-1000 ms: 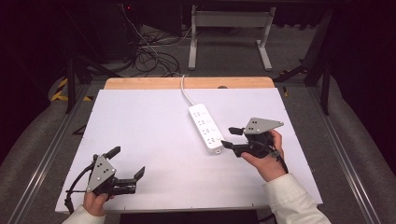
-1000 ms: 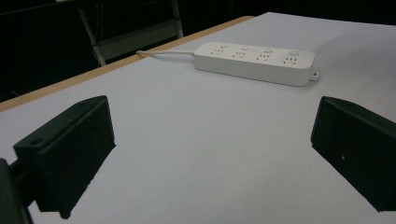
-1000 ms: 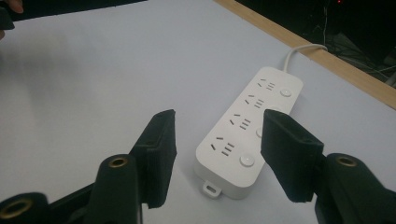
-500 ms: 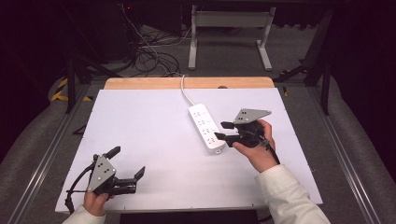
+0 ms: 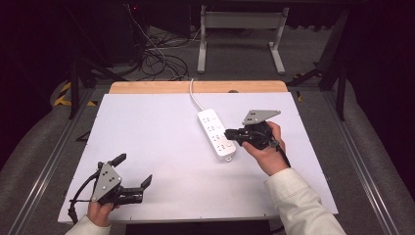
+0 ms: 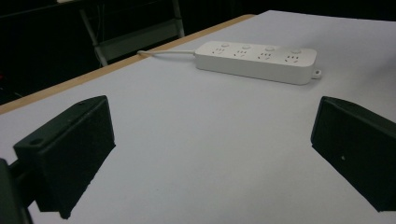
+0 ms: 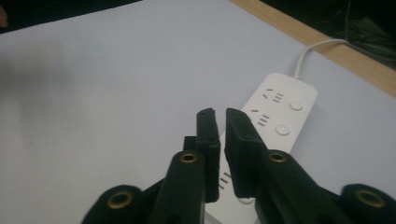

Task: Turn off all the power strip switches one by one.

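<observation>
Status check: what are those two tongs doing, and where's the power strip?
Left tongs open, idle near table's front edge. Right tongs nearly shut, empty, tips over white power strip. Strip flat mid-table, cord running off far edge. Nothing in the way.

White power strip [image 5: 217, 134] with cord [image 5: 194, 96] on white table [image 5: 156, 142]; tangled cables [image 5: 156, 54] on floor beyond.

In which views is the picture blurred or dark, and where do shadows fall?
High view: the white table is evenly lit, its surroundings dark. Left gripper view: the power strip is slightly soft, with a faint shadow at the right edge. Right gripper view: the right claw is sharp; a grey shadow dims the table's left part.
</observation>
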Available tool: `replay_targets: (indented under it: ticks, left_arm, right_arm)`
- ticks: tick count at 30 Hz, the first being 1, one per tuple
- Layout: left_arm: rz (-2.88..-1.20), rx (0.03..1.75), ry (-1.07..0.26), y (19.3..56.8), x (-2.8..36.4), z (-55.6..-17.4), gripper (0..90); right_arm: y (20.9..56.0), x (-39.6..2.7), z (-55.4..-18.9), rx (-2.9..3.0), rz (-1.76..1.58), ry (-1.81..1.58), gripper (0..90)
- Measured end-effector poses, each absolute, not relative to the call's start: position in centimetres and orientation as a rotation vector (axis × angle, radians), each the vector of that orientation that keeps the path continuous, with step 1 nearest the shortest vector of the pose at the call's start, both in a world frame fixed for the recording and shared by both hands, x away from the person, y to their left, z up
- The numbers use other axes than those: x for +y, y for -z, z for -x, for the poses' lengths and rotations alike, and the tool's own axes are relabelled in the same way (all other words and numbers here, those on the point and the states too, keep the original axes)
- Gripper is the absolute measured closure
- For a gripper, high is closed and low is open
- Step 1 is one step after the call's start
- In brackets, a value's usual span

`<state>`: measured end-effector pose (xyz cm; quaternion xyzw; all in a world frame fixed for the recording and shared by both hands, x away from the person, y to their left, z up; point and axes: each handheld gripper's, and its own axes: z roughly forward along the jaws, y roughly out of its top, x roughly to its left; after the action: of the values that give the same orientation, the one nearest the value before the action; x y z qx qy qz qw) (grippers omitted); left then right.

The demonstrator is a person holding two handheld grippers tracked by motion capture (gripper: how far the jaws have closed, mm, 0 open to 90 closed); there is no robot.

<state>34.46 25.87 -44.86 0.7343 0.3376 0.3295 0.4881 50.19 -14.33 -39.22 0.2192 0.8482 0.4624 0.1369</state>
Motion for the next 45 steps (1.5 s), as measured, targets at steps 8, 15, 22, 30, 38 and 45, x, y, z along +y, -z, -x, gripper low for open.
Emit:
replay_targets:
  ticks: [8,15,22,30,38,45]
  left_arm:
    - [-1.788,0.822,-0.797,44.9,25.8,-34.5,0.2]
    - [-1.79,0.824,-0.797,44.9,25.8,-34.5,0.2]
    - [-1.79,0.824,-0.799,44.9,25.9,-34.5,0.2]
    - [-1.798,0.825,-0.807,44.9,25.9,-34.5,0.2]
    - [-1.798,0.839,-0.808,45.0,26.0,-34.7,0.2]
    - [-1.799,0.84,-0.807,45.0,26.0,-34.7,0.2]
  right_arm:
    - [38.9,-13.9,-51.1,2.553,-0.74,-1.251,90.0]
    - [39.5,-13.3,-52.3,2.635,-0.865,-1.149,90.0]
    - [40.6,-12.6,-53.5,2.681,-0.942,-1.02,90.0]
    - [41.7,-12.3,-54.3,2.694,-0.949,-0.921,90.0]
    - [42.7,-11.8,-54.7,2.714,-0.947,-0.837,90.0]
    - [43.1,-11.6,-54.9,2.732,-0.952,-0.799,90.0]
